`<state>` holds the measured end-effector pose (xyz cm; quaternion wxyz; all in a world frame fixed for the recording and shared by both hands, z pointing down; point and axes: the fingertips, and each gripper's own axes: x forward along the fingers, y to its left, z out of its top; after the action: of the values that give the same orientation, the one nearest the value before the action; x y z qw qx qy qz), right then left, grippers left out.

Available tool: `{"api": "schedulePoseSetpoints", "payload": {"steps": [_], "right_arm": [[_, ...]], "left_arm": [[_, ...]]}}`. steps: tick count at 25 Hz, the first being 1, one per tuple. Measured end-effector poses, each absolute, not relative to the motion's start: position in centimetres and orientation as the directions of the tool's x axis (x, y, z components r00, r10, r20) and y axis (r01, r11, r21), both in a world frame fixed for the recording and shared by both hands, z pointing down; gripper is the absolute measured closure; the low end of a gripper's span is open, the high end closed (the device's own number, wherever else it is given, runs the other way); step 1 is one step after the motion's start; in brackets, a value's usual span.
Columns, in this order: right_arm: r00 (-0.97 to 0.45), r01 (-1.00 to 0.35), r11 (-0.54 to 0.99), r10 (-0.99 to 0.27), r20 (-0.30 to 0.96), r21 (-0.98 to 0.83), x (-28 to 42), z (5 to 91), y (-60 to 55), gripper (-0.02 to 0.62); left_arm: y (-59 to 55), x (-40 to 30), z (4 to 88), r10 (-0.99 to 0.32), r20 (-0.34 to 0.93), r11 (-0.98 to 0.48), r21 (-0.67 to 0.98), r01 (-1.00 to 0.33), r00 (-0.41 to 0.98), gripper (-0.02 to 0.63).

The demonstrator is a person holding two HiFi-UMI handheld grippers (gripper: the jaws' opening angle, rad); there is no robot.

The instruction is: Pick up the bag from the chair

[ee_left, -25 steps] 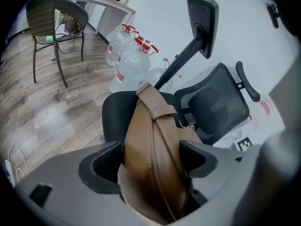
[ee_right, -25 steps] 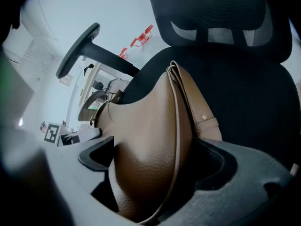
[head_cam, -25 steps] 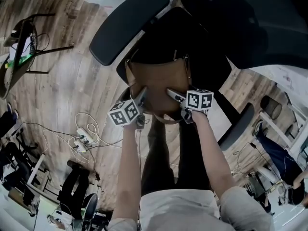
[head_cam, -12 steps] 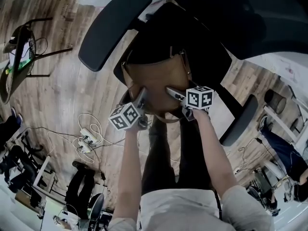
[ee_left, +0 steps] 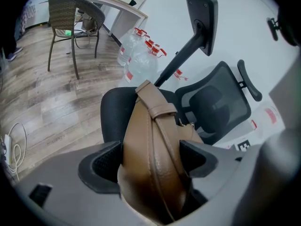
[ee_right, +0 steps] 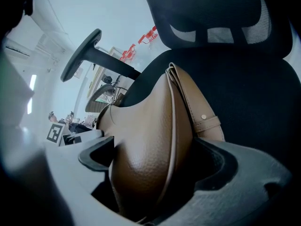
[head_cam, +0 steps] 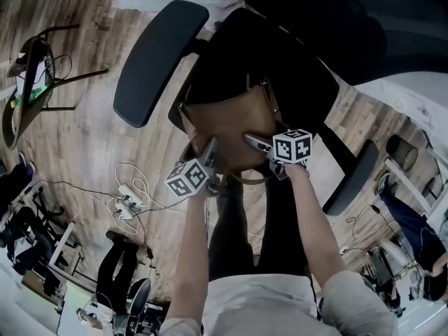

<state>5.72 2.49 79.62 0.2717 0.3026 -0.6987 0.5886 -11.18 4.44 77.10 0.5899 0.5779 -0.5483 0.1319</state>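
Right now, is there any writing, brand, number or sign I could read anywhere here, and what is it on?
No text here can be read.
On the water bottles: red labels, too blurred to read.
On the cubes of the left gripper and right gripper: black-and-white square patterns, no letters or numbers.
On the bag: no brand or lettering shows in any view.

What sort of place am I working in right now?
Most likely an office or lab workspace: a black swivel office chair beneath the brown bag, a power strip on the wood floor, and a desk with water bottles beside it.
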Motion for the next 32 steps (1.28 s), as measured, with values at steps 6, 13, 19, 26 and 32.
{"api": "schedulePoseSetpoints", "payload": {"steps": [6,13,19,26,32], "right_arm": [[-0.673,-0.739,0.126,-0.093,0.734,-0.662,6.0,79.6,2.3,0.092],[-0.668,-0.744,0.128,-0.128,0.733,-0.656,6.2,79.1,-0.1,0.127],[-0.662,-0.747,0.190,-0.134,0.737,-0.637,5.8,77.6,-0.4,0.206],[-0.662,-0.741,0.304,-0.179,0.728,-0.599,5.9,72.7,-1.2,0.247],[-0.683,-0.726,0.347,-0.265,0.681,-0.594,5.3,67.1,-1.4,0.258]], "left_arm": [[4.3,-10.9,77.1,-0.470,0.802,0.298,0.537,-0.789,0.368,0.252],[1.7,-10.9,76.9,-0.473,0.800,0.282,0.534,-0.797,0.368,0.253],[2.4,-10.5,76.3,-0.479,0.806,0.309,0.525,-0.793,0.347,0.256],[2.2,-9.6,72.1,-0.545,0.786,0.329,0.519,-0.789,0.290,0.279],[1.7,-10.2,66.4,-0.611,0.746,0.276,0.514,-0.812,0.264,0.279]]}}
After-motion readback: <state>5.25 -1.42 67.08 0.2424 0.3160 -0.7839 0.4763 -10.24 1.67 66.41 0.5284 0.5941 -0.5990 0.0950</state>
